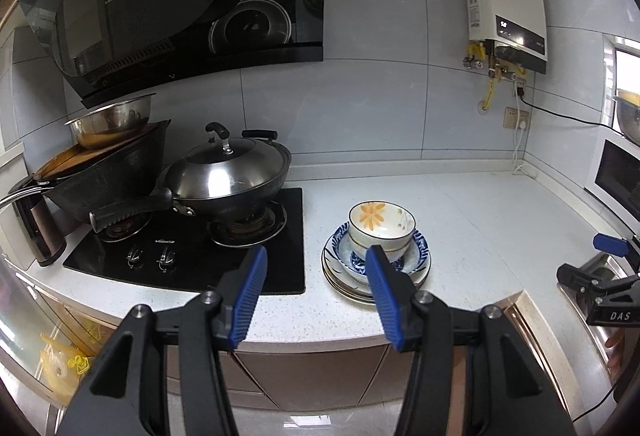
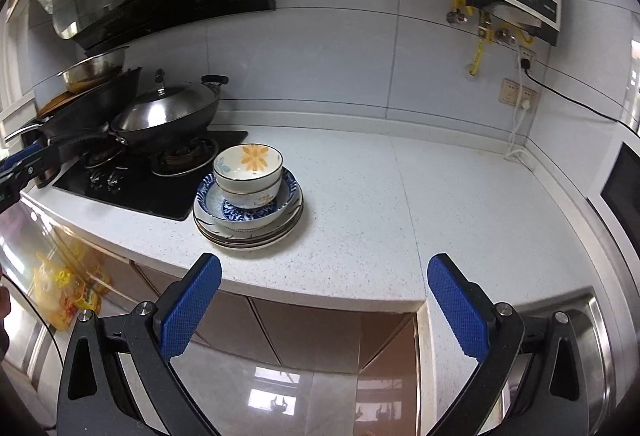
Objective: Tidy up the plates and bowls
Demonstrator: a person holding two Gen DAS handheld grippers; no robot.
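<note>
Ahead, stacked bowls [image 2: 248,171] on plates [image 2: 248,232] sit beyond both grippers' spread, empty fingers [image 1: 250,300].

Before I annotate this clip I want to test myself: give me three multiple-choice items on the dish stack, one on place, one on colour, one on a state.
1. Where does the dish stack stand?
A. On the countertop beside the stove
B. Inside the sink
C. On the covered wok

2. What colour is the flower inside the top bowl?
A. Red
B. Orange-yellow
C. Green

3. How is the right gripper?
A. Shut on a plate
B. Shut on nothing
C. Open, holding nothing

Answers:
1 A: the plates rest on the white counter just right of the black cooktop.
2 B: orange-yellow petals show in the bowl.
3 C: its blue fingers stand wide apart, short of the stack.
</note>
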